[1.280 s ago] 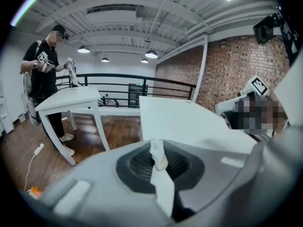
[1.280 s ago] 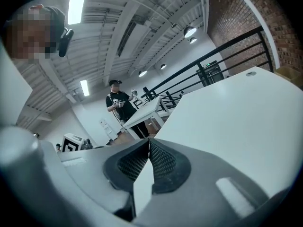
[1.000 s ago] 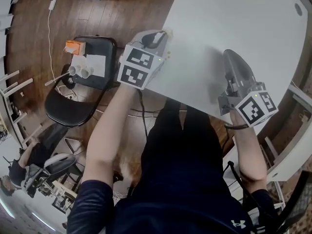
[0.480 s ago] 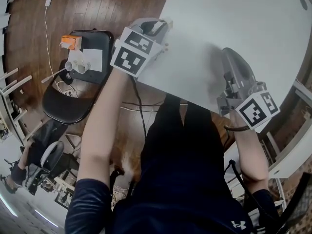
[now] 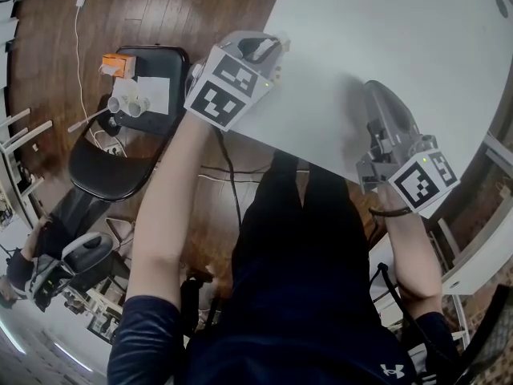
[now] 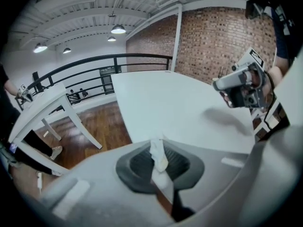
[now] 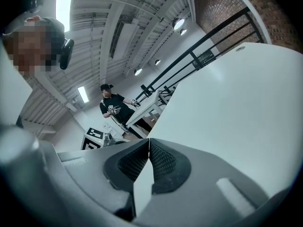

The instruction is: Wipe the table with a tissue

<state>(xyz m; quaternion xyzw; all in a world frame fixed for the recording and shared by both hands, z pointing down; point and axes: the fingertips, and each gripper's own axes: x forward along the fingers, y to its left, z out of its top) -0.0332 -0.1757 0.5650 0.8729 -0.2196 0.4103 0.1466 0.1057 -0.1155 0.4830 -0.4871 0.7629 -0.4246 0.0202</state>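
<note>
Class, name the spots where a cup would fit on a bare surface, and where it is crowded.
The white table is bare everywhere beyond the left gripper at its edge and the right gripper. The black chair beside it is crowded with an orange box, cups and paper.

You're working in an open loft-style workroom, more lab or studio than home. A red brick wall point(image 6: 222, 37) rises past your white table point(image 6: 165, 103), and a black railing point(image 6: 94, 63) runs behind it. Overhead is a white beamed ceiling point(image 6: 80, 18) with round hanging lamps point(image 6: 118, 30). The wooden floor point(image 5: 184, 6) carries a second white table point(image 6: 35, 107) and a black chair point(image 5: 112, 175) holding small supplies. Another person point(image 7: 112, 109) in black stands at a further table.
</note>
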